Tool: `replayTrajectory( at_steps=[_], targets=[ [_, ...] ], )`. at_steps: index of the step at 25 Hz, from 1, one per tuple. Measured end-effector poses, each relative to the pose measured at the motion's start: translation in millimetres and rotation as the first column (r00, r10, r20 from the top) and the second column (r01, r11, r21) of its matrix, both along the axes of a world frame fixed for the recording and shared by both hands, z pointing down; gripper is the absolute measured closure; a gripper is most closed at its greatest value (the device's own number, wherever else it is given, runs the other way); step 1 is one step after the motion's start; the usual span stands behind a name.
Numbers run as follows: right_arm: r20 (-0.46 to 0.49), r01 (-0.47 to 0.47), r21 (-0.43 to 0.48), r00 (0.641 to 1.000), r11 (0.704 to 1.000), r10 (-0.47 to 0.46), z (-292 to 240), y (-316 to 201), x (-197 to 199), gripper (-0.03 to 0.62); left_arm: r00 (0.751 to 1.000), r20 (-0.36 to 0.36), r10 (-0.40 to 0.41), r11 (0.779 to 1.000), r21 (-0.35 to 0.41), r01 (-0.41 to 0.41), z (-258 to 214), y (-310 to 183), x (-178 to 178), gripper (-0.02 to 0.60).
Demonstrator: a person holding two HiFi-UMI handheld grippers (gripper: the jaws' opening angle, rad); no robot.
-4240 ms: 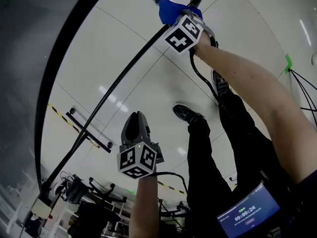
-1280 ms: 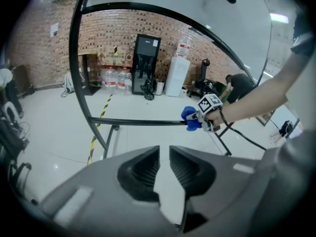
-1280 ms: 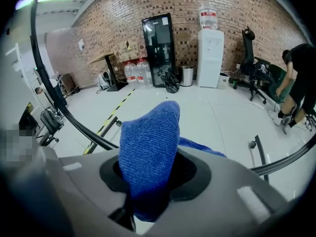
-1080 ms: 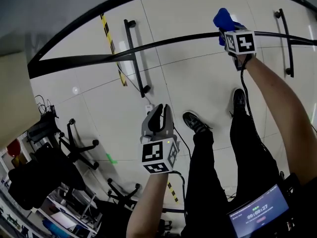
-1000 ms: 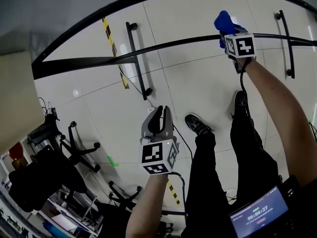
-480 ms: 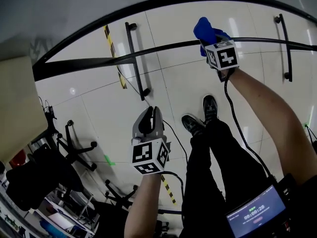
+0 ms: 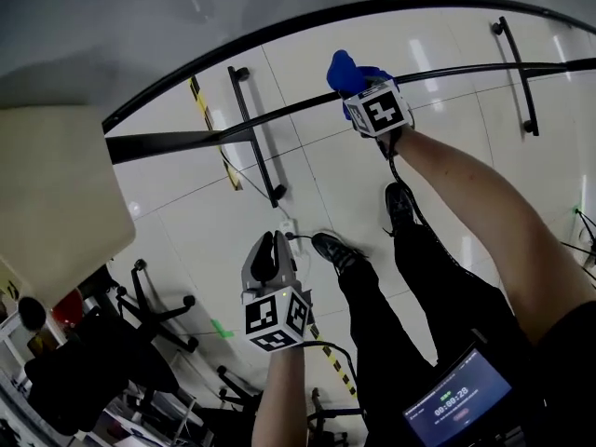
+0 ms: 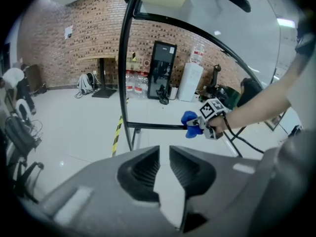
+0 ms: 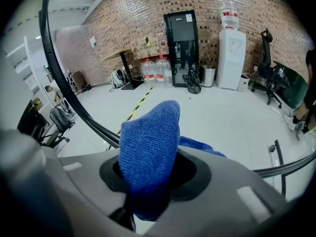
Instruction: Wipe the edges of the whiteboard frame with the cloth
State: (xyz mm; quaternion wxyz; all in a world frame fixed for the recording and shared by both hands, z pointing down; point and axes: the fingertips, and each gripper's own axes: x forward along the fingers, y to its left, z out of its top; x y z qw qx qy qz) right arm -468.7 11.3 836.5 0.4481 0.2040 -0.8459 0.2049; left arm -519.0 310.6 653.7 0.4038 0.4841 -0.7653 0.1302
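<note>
Floor: pale tiles far below me, brick wall beyond.
Right gripper: my jaws stand partly spread, pinching the bunched blue cloth.
Cloth: it sits on the lower rail of the whiteboard frame, just past my fingertips.
Change: I've slid left along that rail, so I judge more edge is wiped.
Left gripper: narrow gap between the jaws, nothing in it, well apart from the rail.

Bare floor lies open ahead of the left gripper. A black bar runs right beside the right gripper.
</note>
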Motion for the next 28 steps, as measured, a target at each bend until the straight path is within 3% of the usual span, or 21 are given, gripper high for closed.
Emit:
replayTrajectory(
  at_steps=[6,12,16,21,28],
  targets=[
    [-0.006,-0.036,0.024,0.999,0.999,0.036,-5.8,15.6,-28.5,0.448,1.000,0.017,-0.006,1.000,0.027,0.006,-10.2,32.5,-32.4,0.519],
    [-0.122,0.118,0.075,0.987,0.990,-0.109,-1.2,46.5,-57.8,0.448,0.999,0.051,-0.019,0.999,0.029,0.018,-12.0,79.2,-49.2,0.519],
    [-0.136,0.118,-0.005,0.984,0.993,-0.117,1.6,62.3,-66.5,0.448,0.999,0.042,-0.031,0.999,0.044,0.029,-7.9,93.6,-40.3,0.518],
    [-0.138,0.225,-0.071,0.963,0.972,-0.233,16.6,99.8,-88.7,0.448,0.999,-0.004,-0.054,0.998,0.035,0.054,24.0,100.0,-31.5,0.520],
    [-0.129,0.347,0.028,0.931,0.937,-0.341,18.6,109.0,-132.7,0.448,0.994,0.010,-0.109,0.991,0.085,0.107,33.1,78.5,-50.9,0.518]
  ],
)
